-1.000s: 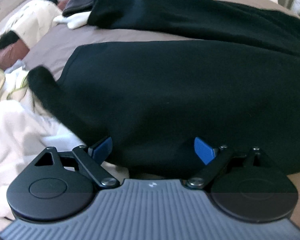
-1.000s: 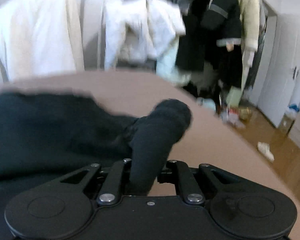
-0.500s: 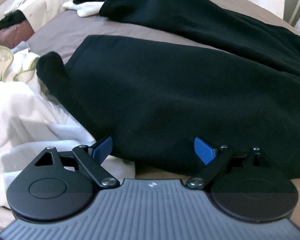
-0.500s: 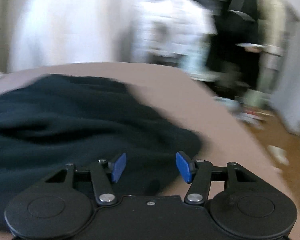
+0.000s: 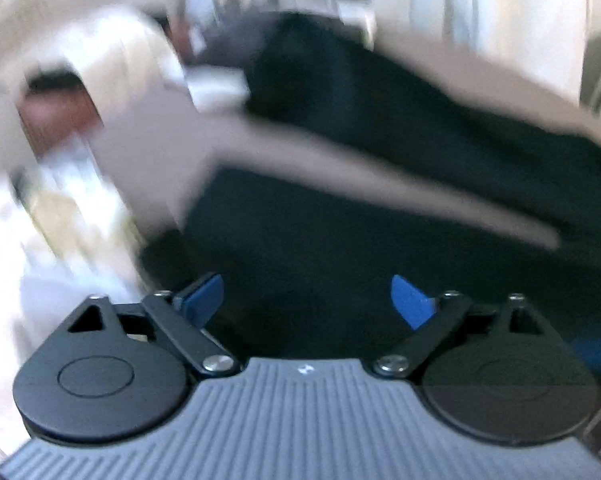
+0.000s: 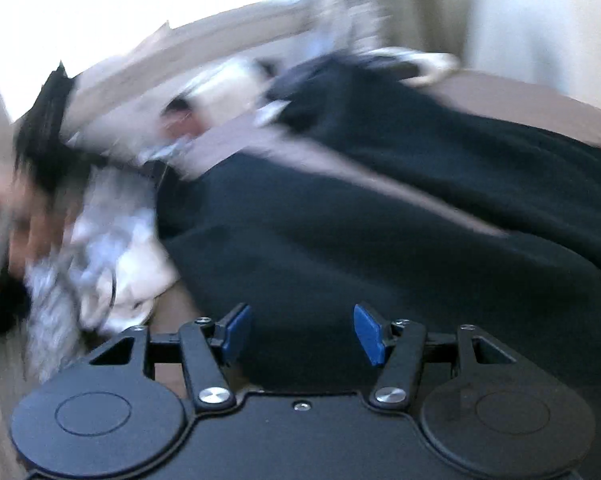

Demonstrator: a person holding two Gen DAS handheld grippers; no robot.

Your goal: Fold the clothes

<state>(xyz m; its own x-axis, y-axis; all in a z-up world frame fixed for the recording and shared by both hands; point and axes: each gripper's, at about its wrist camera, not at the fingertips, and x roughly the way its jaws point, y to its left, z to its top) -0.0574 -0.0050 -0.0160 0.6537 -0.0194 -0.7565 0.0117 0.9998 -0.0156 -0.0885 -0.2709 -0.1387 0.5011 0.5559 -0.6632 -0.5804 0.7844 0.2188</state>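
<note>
Black garment: spread flat on the taupe bed, in two dark expanses parted by a bare strip.
Left gripper: over the garment's near edge; jaws opening, nothing between them.
Right gripper: over the garment; jaws spread, empty.
White clothes: heaped left of the garment.

Both fisheye views are heavily motion-blurred, daylight blows out the upper left corners, and edges bend.
</note>
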